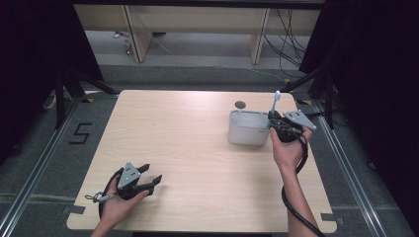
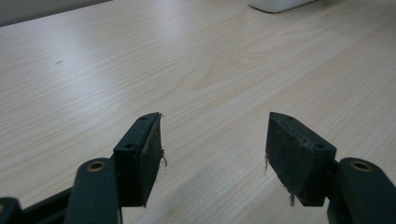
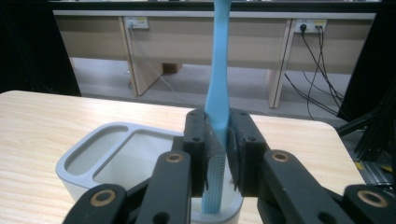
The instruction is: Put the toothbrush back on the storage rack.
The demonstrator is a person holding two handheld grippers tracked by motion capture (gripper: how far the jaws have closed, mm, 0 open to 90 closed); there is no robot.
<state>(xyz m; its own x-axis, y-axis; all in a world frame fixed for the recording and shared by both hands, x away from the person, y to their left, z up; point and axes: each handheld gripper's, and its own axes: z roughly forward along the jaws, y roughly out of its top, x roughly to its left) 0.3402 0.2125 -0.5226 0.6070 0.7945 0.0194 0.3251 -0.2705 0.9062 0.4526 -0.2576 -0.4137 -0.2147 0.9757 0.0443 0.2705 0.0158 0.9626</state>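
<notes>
Fingers (image 2: pixel 144 154) on the left gripper (image 1: pixel 148 180) were spread wide with nothing between them, low over the bare table (image 1: pixel 197 148). Over on the right, the right gripper (image 3: pixel 223 154) was clamped on a blue toothbrush (image 3: pixel 218 93), upright, its lower end down inside the white two-compartment holder (image 3: pixel 88 158).
</notes>
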